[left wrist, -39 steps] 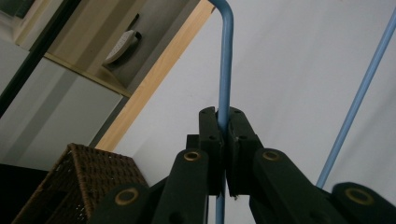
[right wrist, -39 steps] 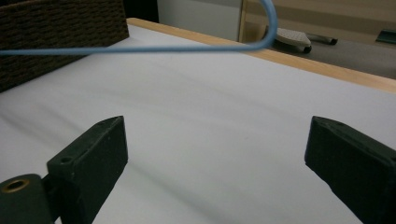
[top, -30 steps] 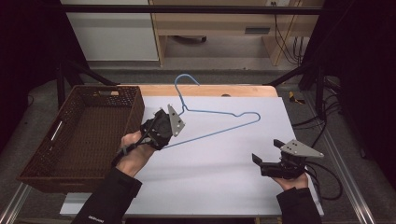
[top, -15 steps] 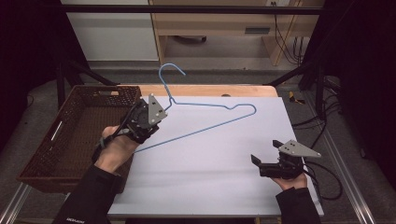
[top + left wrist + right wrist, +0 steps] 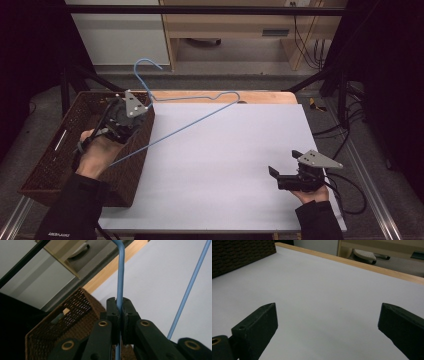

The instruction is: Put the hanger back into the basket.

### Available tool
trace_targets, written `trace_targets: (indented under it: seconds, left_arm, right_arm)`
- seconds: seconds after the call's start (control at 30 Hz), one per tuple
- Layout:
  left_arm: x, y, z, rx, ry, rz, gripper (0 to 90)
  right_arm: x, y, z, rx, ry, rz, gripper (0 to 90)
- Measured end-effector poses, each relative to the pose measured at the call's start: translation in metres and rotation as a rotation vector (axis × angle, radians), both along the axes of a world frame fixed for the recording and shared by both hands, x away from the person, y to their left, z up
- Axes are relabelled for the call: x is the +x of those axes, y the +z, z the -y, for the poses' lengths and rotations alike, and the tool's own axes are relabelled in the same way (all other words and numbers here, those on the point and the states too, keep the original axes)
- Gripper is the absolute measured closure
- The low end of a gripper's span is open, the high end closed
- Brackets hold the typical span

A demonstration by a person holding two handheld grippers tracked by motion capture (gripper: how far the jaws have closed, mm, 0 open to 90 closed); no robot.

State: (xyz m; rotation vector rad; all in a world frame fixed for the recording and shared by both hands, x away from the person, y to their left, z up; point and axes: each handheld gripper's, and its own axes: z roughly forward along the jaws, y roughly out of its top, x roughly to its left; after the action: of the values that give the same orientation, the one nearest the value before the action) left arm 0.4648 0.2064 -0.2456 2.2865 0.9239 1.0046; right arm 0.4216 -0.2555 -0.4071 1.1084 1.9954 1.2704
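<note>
Pads (image 5: 113,312) pinch hanger (image 5: 120,277); overhead shows basket (image 5: 60,165).

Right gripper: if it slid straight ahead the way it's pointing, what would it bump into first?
Probably nothing soon. The right gripper, open, points left across the bare white tabletop; far ahead, the wicker basket looks first in line, though depth is hard to judge.

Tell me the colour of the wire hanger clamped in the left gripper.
Light blue; the hanger shows best in the left gripper view, up close.
</note>
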Motion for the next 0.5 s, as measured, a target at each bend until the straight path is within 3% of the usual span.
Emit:
trace_targets:
  seconds: [0.5]
  left_arm:
    - [0.006, 0.002, -0.063, -0.021, 0.174, 0.028, 86.4]
  right_arm:
    - [0.0, 0.0, 0.0, -0.005, 0.001, -0.001, 2.6]
